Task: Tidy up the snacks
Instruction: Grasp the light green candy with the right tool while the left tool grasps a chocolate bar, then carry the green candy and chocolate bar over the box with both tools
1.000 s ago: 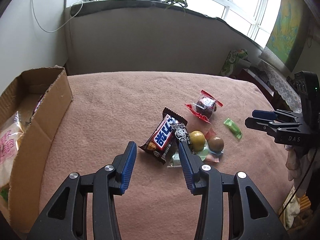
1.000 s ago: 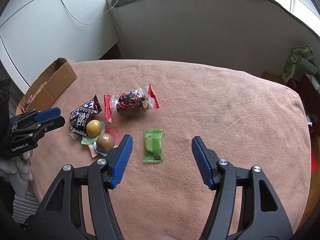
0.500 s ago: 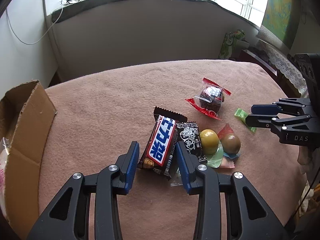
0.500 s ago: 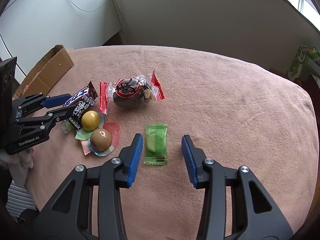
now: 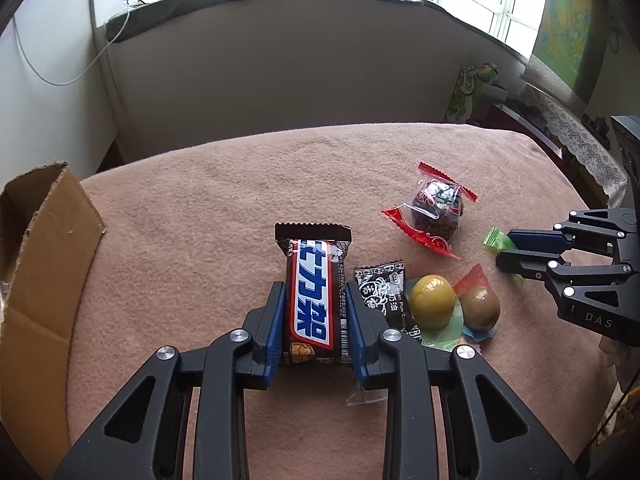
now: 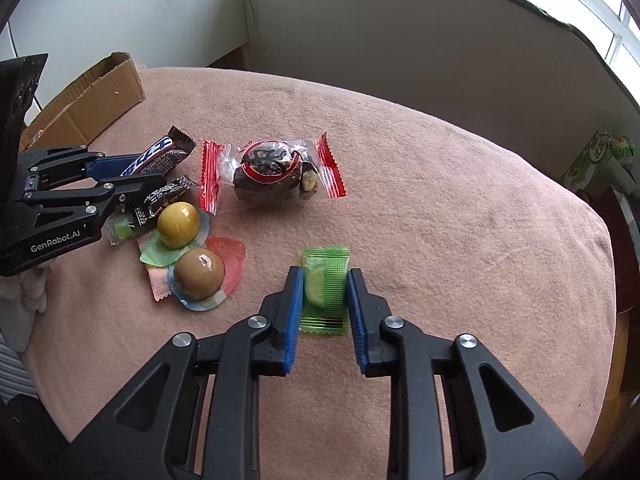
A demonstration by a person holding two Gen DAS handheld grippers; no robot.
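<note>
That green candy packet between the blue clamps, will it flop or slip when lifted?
The green candy packet looks light. Its crinkly ends will probably flop; the lump inside should stay firm. The right gripper pinches its sides, so slipping seems unlikely.

The worktop (image 5: 208, 208) in front of me is covered by a pinkish-brown fleecy cloth that hangs over its far edge. On it, at my left, stands an open cardboard box (image 5: 44, 248). Near the middle lies a brown chocolate bar (image 5: 314, 296) with blue characters, and touching its right side a small black sachet (image 5: 386, 294). Just beside that are a yellow ball sweet (image 5: 433, 301) and a brown ball sweet (image 5: 480, 307) on coloured wrappers. Further back sits a clear packet with red ends (image 5: 436, 210) holding a dark lump. To the right lies a green wrapped sweet (image 6: 325, 290).
</note>
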